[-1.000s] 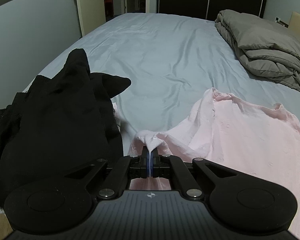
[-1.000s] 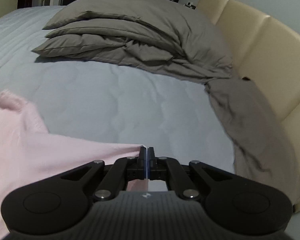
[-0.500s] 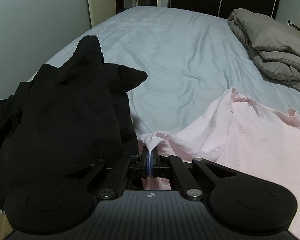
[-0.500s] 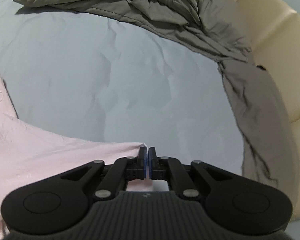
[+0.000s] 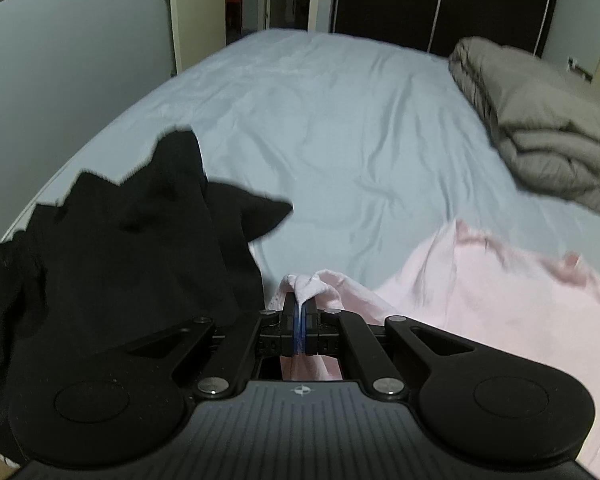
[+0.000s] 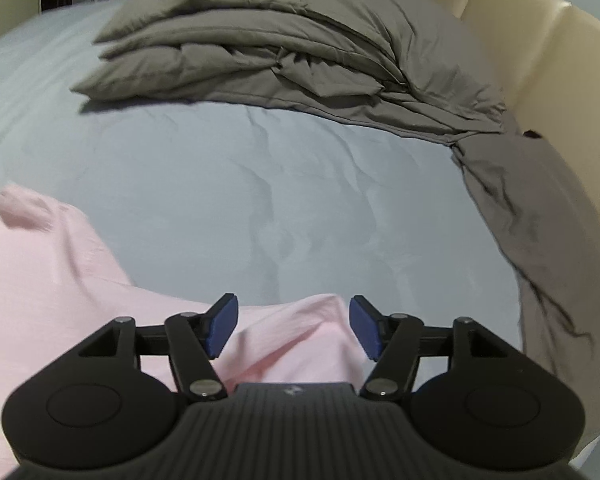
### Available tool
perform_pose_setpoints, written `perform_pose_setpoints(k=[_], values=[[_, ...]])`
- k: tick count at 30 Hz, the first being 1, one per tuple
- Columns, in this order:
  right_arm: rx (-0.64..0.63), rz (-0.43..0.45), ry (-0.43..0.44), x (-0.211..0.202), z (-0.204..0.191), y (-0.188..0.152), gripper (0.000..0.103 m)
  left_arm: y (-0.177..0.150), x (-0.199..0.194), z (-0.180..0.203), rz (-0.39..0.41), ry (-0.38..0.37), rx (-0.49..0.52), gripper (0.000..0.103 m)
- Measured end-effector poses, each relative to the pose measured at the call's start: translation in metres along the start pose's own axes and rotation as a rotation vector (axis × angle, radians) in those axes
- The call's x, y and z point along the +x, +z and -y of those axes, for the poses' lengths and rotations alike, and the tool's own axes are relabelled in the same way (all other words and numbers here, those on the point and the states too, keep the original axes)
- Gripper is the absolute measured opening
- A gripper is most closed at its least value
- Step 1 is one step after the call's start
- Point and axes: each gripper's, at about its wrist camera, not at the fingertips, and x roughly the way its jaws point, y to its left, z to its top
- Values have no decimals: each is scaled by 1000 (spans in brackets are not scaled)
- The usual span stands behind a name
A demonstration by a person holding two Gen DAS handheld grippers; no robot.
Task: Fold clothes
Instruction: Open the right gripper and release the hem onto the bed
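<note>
A pale pink garment (image 5: 492, 292) lies spread on the light blue bedsheet (image 5: 340, 128). My left gripper (image 5: 299, 308) is shut on a bunched corner of that pink cloth, which pokes up between the fingers. In the right wrist view the same pink garment (image 6: 60, 280) covers the lower left, and a raised fold of it sits between the blue pads (image 6: 222, 322) of my right gripper (image 6: 292, 322). The right gripper is open and holds nothing.
A pile of black clothes (image 5: 100, 264) lies at the left of the bed, close beside my left gripper. A folded grey duvet (image 6: 300, 48) sits at the head, against a cream padded headboard (image 6: 548, 64). A dark wardrobe (image 5: 440, 0) and a doorway stand beyond the bed.
My right gripper has opened and let go of the pink garment's edge, which now lies slack between its pads. The left gripper keeps its hold and has lifted and pulled back a little.
</note>
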Motion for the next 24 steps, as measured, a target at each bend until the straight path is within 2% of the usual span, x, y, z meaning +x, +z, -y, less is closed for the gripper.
perform_pose_setpoints(k=[4,8,16,19,21,22,24], values=[[17,14,51,-19,-5,-3,71,17,6,-10,16,14,-42,0],[11,41,41,-35,-5,-7,72,33,11,-21,33,28,-84,0],[42,10,33,-31,13,-11,72,63,22,-39,59,50,-157,2],[28,-2,43,-27,12,-8,72,67,21,-32,80,51,-143,19],[18,-5,59,-25,9,-4,72,71,15,-23,121,56,-120,53],[13,-3,68,-24,6,-2,72,72,11,-16,158,63,-100,57],[2,0,85,-23,2,3,72,75,7,-3,200,48,-50,58]])
